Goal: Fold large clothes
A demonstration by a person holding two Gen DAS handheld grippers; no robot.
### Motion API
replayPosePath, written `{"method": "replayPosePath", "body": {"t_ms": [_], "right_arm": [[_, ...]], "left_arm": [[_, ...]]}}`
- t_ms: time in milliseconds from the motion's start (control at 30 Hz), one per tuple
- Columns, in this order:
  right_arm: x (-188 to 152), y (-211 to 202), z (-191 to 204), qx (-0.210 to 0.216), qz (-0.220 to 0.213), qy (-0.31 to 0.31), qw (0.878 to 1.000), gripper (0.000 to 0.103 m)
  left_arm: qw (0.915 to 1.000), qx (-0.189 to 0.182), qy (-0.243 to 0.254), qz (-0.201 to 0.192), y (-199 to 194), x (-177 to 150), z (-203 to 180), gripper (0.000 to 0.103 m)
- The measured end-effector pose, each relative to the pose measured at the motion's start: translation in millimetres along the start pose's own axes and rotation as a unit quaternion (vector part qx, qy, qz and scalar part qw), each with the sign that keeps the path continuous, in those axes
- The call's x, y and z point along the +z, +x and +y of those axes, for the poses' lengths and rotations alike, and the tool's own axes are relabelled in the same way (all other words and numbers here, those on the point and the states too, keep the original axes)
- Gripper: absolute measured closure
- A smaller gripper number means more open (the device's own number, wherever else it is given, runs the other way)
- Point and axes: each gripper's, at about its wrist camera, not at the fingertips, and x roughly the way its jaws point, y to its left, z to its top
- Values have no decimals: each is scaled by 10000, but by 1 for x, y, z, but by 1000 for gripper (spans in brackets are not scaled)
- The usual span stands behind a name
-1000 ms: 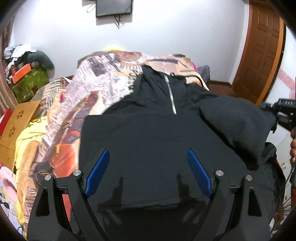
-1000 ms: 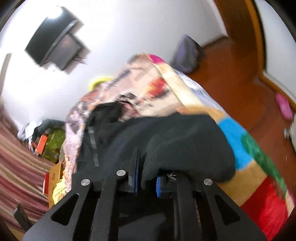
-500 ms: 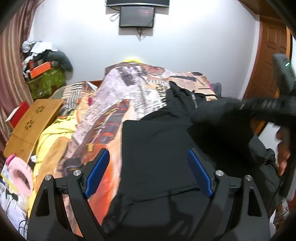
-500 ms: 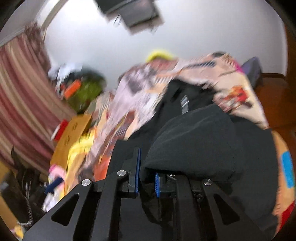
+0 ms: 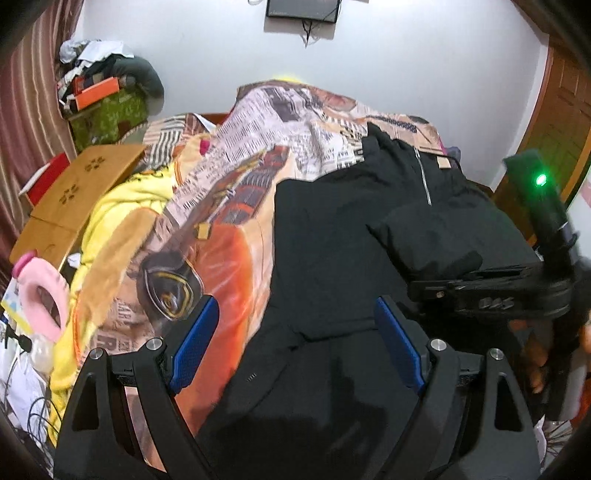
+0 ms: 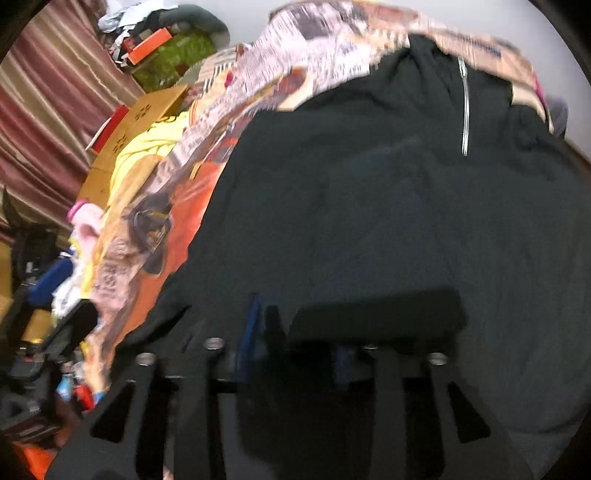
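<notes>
A black zip-neck jacket (image 5: 332,236) lies spread flat on the bed, over a newspaper-print bedspread (image 5: 280,122). Its long axis runs from the near edge of the bed toward the wall: the collar and short silver zipper (image 5: 424,181) point away, toward the wall-mounted screen (image 5: 303,9), and the hem lies nearest the cameras. One sleeve (image 5: 436,236) is folded in across the body, to the right of the zipper, and lies as a thick band over the chest.

The left hand-held gripper (image 5: 295,343) hangs over the hem with its blue pads (image 5: 192,343) spread wide; nothing sits between them, and they straddle the jacket's left edge where it meets the orange part of the bedspread.

The right hand-held gripper (image 6: 295,343) sits low over the jacket's body below the zipper; its jaws are opening, at a narrow gap. The picture there is blurred and dark, so whether any cloth remains between the pads cannot be told. In the left view the same gripper (image 5: 491,291) sits just beside the folded sleeve's end.
</notes>
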Motion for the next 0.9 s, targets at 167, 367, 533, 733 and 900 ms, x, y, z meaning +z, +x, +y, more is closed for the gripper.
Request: {"method": "replayPosePath", "body": {"t_ms": [167,367,533,733,900], "right_arm": [[-13,-37,-15,177,-202,89,9996,67],[-30,-92,-48,-137,-1038,259,9942,66],[-48,-126,-89,-1073,-1607,439,9802,63],[-69,-145,-142,-1545,-1739,1025,9672,60],[-85,-139,-171,-1573,-1623,1483,9628,60]], "left_arm": [[9999,-91,122,73,3,-1,-15,18],[9980,-400,379,317,16,10,-47,18],[9946,-399,897,333,32,20,-88,18],[9849,-145,1620,597,73,19,-135,25],[9799,74,1854,734,101,20,-153,33]]}}
